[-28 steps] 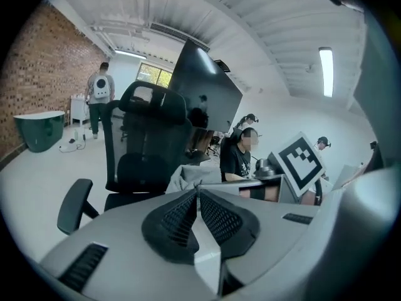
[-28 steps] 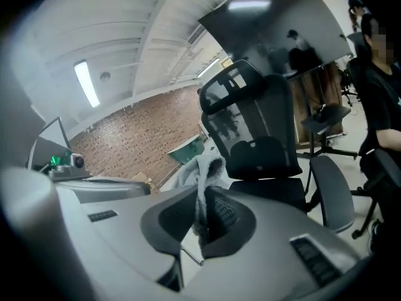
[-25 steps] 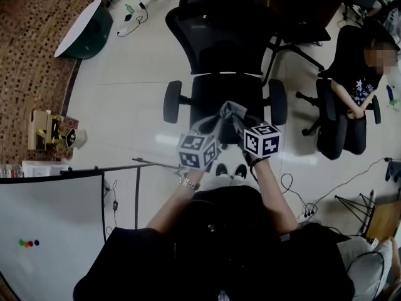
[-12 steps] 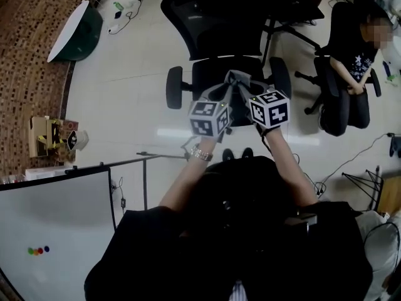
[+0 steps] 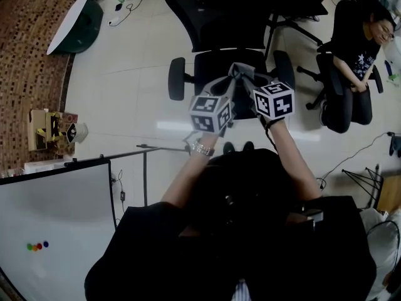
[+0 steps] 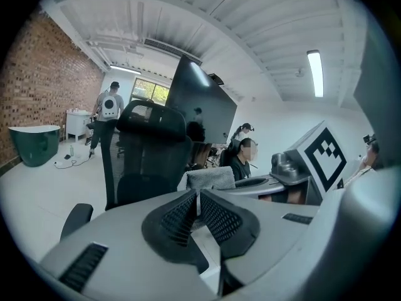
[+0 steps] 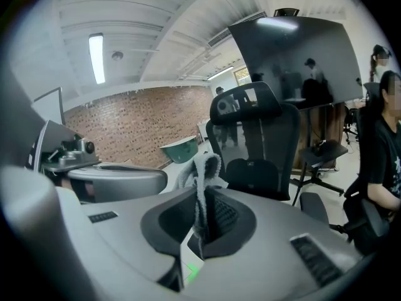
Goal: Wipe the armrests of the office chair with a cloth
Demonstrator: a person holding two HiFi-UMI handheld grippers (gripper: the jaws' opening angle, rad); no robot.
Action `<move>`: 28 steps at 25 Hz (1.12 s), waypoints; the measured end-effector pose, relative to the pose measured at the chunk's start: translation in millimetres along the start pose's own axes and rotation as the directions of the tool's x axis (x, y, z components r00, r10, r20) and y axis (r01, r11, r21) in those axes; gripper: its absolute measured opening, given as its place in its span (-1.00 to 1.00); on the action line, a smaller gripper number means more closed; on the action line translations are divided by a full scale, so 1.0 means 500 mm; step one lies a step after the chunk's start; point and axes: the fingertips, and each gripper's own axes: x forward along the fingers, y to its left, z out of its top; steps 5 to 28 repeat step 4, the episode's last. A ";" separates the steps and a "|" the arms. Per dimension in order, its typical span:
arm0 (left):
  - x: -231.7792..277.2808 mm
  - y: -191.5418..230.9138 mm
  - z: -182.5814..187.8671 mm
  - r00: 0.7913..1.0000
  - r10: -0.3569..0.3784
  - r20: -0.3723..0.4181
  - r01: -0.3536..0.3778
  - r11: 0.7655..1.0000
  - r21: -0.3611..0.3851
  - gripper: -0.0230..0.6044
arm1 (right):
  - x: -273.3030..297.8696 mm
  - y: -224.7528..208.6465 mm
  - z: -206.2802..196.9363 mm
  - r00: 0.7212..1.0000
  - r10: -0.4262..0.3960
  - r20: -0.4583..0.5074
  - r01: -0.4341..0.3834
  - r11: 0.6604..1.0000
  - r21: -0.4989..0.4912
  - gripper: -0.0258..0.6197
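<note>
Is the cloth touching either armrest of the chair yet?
No: the cloth is held up between the left claw and right claw over the seat, apart from both armrests.

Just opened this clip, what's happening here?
A person stands in front of a black office chair, holding a gripper in each hand. The left gripper and right gripper are both shut on one grey cloth, held up over the seat. Neither armrest is being touched yet.
</note>
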 end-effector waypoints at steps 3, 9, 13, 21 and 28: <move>-0.015 -0.002 0.011 0.999 -0.022 0.042 0.022 1.000 -0.004 -0.89 | 0.005 0.011 -0.004 1.000 -0.001 -0.008 0.001 1.000 -0.004 -0.87; -0.020 -0.002 0.015 0.998 -0.029 0.055 0.029 1.000 -0.004 -0.89 | 0.007 0.014 -0.006 1.000 -0.003 -0.011 0.003 1.000 -0.006 -0.87; -0.020 -0.002 0.015 0.998 -0.029 0.055 0.029 1.000 -0.004 -0.89 | 0.007 0.014 -0.006 1.000 -0.003 -0.011 0.003 1.000 -0.006 -0.87; -0.020 -0.002 0.015 0.998 -0.029 0.055 0.029 1.000 -0.004 -0.89 | 0.007 0.014 -0.006 1.000 -0.003 -0.011 0.003 1.000 -0.006 -0.87; -0.020 -0.002 0.015 0.998 -0.029 0.055 0.029 1.000 -0.004 -0.89 | 0.007 0.014 -0.006 1.000 -0.003 -0.011 0.003 1.000 -0.006 -0.87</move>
